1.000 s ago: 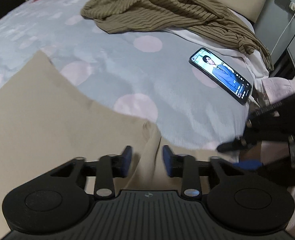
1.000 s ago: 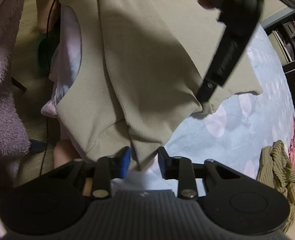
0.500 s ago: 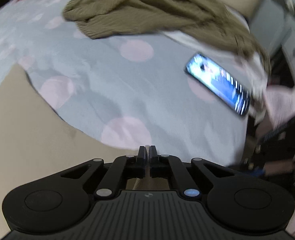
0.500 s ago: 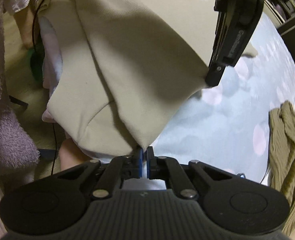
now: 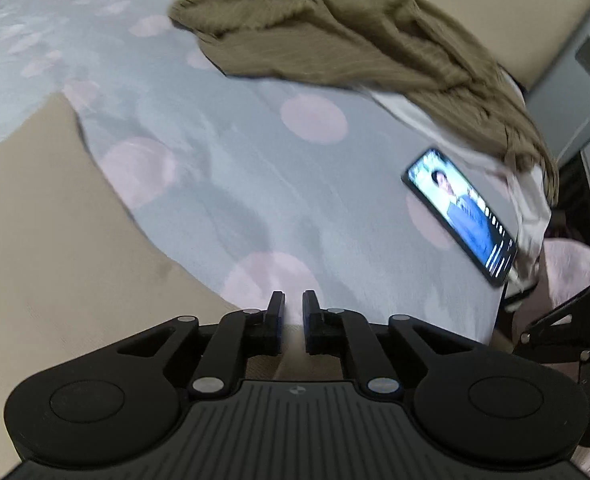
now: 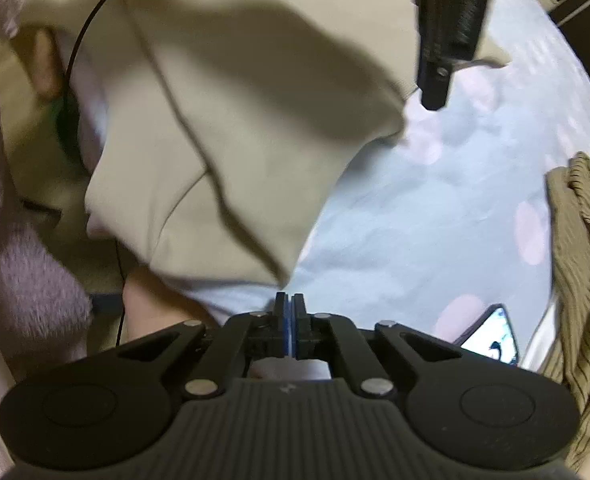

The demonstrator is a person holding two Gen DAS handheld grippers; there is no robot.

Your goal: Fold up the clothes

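A beige garment (image 5: pixel 35 248) lies on the bed at the left of the left wrist view and fills the upper middle of the right wrist view (image 6: pixel 235 120). My left gripper (image 5: pixel 293 312) stands over its near edge with a narrow gap between the jaws; beige cloth shows between and below them. My right gripper (image 6: pixel 290 312) is shut, and the garment's lower corner hangs just in front of its tips; whether cloth is pinched there is hidden. The left gripper also shows from outside in the right wrist view (image 6: pixel 435 92).
An olive striped garment (image 5: pixel 355 28) lies heaped at the bed's far side, also at the right of the right wrist view (image 6: pixel 587 260). A lit phone (image 5: pixel 461 210) lies on the dotted blue sheet (image 5: pixel 235 168). A fluffy pink cloth (image 6: pixel 23 280) and a black cable (image 6: pixel 95 20) are at the left.
Both grippers closed from wide open a second ago. The left jaws have since parted slightly. The left gripper swung so the olive garment and phone shifted right. The beige garment has been lifted and drawn along.
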